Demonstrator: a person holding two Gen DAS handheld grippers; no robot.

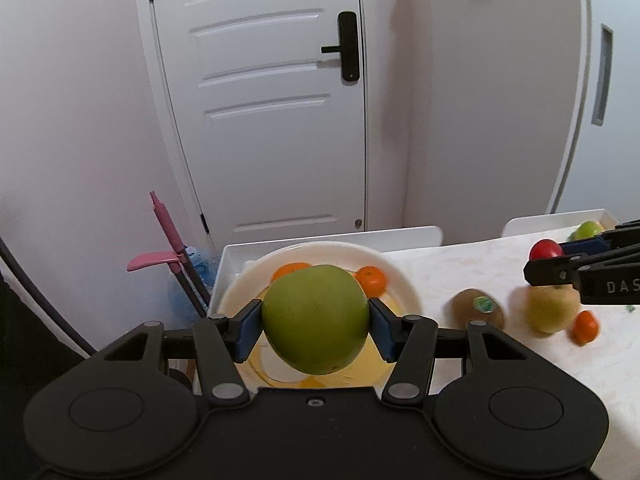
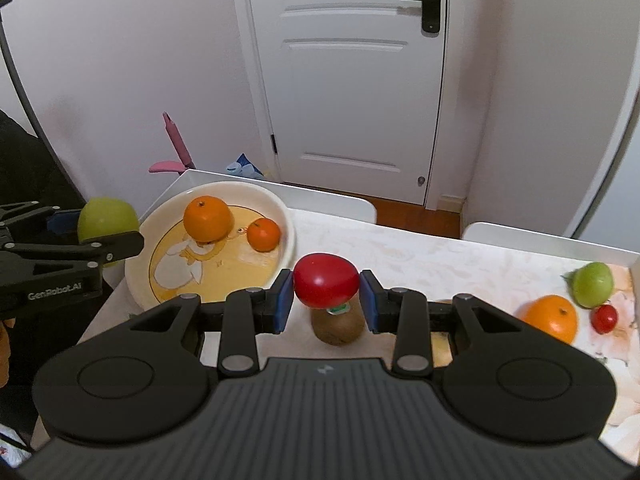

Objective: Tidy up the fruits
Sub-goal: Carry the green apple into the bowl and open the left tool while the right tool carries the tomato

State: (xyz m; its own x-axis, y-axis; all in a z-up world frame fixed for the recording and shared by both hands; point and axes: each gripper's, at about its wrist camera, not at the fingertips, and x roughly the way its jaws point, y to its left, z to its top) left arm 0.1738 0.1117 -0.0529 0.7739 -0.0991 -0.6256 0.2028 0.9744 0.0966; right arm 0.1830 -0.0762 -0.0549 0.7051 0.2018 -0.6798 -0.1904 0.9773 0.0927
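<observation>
The left gripper point(image 1: 316, 326) is pinching a green apple point(image 1: 316, 318) over the plate point(image 1: 404, 286); the right gripper point(image 2: 325, 300), pinching a tomato point(image 2: 326, 280), is hanging beside the plate's rim, over the worktop point(image 2: 420, 256).

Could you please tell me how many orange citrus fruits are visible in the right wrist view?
3: a large one and a small one on the plate, another on the table's right side. Others may be hidden.

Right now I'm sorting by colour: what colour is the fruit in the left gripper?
Green apple, clearest in the left wrist view.
</observation>
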